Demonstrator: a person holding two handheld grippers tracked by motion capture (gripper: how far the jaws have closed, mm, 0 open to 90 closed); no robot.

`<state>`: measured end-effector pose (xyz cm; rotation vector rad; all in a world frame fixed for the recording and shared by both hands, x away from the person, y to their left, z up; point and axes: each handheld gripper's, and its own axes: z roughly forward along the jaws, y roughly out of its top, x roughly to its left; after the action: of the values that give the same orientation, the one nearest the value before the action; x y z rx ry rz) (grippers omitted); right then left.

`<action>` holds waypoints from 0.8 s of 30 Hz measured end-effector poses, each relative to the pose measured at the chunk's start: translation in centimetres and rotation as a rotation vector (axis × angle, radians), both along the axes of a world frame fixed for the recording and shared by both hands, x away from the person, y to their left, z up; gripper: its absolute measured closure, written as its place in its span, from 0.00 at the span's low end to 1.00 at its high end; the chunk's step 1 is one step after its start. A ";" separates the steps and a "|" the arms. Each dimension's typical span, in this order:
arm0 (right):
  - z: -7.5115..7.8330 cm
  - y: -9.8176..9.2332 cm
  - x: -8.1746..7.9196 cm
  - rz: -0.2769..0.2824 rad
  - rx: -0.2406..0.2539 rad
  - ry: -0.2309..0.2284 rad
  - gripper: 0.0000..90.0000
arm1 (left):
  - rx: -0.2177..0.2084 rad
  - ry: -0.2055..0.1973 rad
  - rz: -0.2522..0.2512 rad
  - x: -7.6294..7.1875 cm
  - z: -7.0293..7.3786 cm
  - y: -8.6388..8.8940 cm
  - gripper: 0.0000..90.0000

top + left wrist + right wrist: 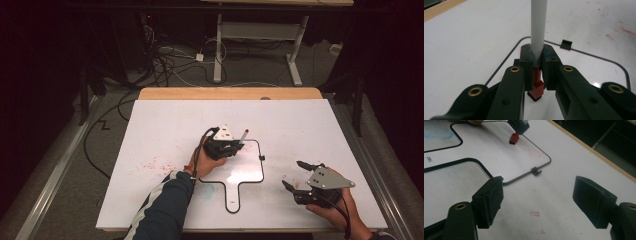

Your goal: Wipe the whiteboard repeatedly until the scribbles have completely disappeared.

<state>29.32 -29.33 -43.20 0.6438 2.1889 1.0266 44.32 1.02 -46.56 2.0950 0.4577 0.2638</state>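
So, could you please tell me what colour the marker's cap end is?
Red with a black tip, clearest in the left gripper view.

The room around the worktop (165, 125) is lying in deep darkness in the high view, while the white worktop itself is glowing evenly; a bright glare patch is sitting on the small whiteboard (250, 172) near its handle; in the left gripper view, the near tongs are blurring out of focus; in the right gripper view, the far worktop edge is softening.
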 end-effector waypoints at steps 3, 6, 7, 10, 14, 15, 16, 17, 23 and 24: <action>0.0 -0.1 0.0 -0.003 0.002 -0.003 0.28 | 0.014 -0.005 -0.013 0.5 0.3 -2.0 0.88; 0.0 -0.2 0.1 -0.003 0.007 -0.002 0.28 | -0.006 0.007 -0.021 1.1 0.4 -3.7 0.88; 0.0 -0.3 0.1 0.000 0.007 -0.003 0.28 | -0.011 0.010 -0.024 1.2 0.4 -4.2 0.88; 0.0 -0.3 0.0 0.005 0.006 -0.004 0.28 | -0.016 0.006 -0.033 1.4 0.3 -5.7 0.88; 0.0 -0.5 0.0 0.009 0.005 -0.005 0.28 | -0.006 -0.005 -0.050 1.3 0.2 -6.5 0.88; 0.0 -0.5 0.0 0.009 0.006 -0.004 0.28 | -0.004 -0.001 -0.053 1.4 0.2 -6.4 0.88; 0.0 -0.6 -0.1 0.007 0.007 -0.003 0.28 | -0.009 0.007 -0.048 1.4 0.2 -6.2 0.88; 0.0 -0.6 -0.1 0.008 0.005 -0.006 0.28 | -0.013 0.016 -0.045 1.5 0.2 -5.8 0.88; 0.2 -0.6 -0.3 0.003 0.009 -0.014 0.28 | -0.021 0.027 -0.030 1.6 0.0 -3.4 0.88; 0.2 -0.6 -0.3 0.001 0.011 -0.016 0.28 | -0.032 0.031 -0.026 1.6 -0.1 -3.0 0.88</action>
<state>28.99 -29.90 -43.05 0.6370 2.1718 1.0414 45.93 -1.98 -46.62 2.0750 0.4496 0.2074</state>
